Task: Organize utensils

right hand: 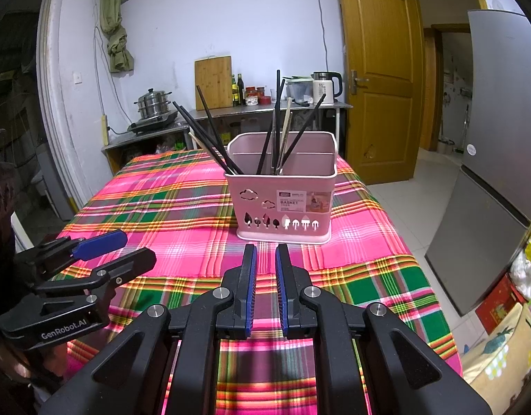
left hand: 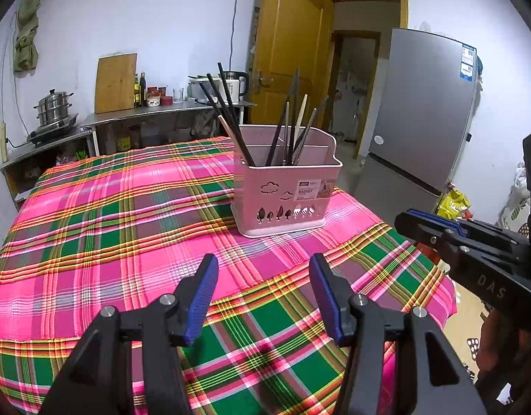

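Two sets of tongs are hovering over the plaid tabletop [right hand: 168, 204], neither grasping anything. Left tongs [left hand: 263, 297] are sitting spread wide, nothing between the blue pads. Right tongs [right hand: 265, 287] are showing a narrow gap, also empty. Pink utensil basket [right hand: 282, 204] is standing upright on the cloth just beyond the right tongs. Chopsticks [right hand: 210, 135] are leaning out of its front compartment, dark ones mostly, a couple pale.

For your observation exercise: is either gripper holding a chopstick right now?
No; the left gripper and right gripper are empty.
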`<move>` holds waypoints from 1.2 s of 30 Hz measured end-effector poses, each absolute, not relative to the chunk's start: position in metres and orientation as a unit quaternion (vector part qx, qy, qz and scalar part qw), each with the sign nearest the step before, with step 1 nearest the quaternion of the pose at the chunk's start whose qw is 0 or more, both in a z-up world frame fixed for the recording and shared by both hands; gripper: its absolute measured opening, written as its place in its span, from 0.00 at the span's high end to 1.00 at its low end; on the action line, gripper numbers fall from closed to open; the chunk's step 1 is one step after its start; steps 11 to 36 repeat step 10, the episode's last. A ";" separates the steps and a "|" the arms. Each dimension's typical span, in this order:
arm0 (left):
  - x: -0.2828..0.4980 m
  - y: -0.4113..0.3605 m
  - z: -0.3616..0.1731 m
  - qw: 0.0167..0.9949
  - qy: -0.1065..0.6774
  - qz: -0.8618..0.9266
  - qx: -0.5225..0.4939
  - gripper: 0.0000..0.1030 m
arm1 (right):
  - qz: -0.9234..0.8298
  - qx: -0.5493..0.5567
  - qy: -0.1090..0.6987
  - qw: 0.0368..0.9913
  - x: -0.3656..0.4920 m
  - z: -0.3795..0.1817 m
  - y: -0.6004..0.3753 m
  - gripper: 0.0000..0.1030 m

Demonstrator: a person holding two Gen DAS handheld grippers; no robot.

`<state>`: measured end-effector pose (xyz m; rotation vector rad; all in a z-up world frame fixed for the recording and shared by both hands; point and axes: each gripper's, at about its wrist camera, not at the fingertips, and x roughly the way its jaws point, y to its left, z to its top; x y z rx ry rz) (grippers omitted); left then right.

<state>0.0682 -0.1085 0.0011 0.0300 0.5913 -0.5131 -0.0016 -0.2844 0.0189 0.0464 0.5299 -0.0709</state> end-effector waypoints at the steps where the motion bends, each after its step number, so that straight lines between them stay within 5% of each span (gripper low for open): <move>1: 0.068 -0.109 0.001 0.924 0.288 -0.250 0.016 0.45 | -0.035 0.023 0.262 0.964 -0.002 0.018 -0.285 0.89; 36: 0.069 -0.110 0.000 0.925 0.289 -0.245 0.016 0.45 | -0.035 0.024 0.263 0.964 -0.002 0.017 -0.286 0.89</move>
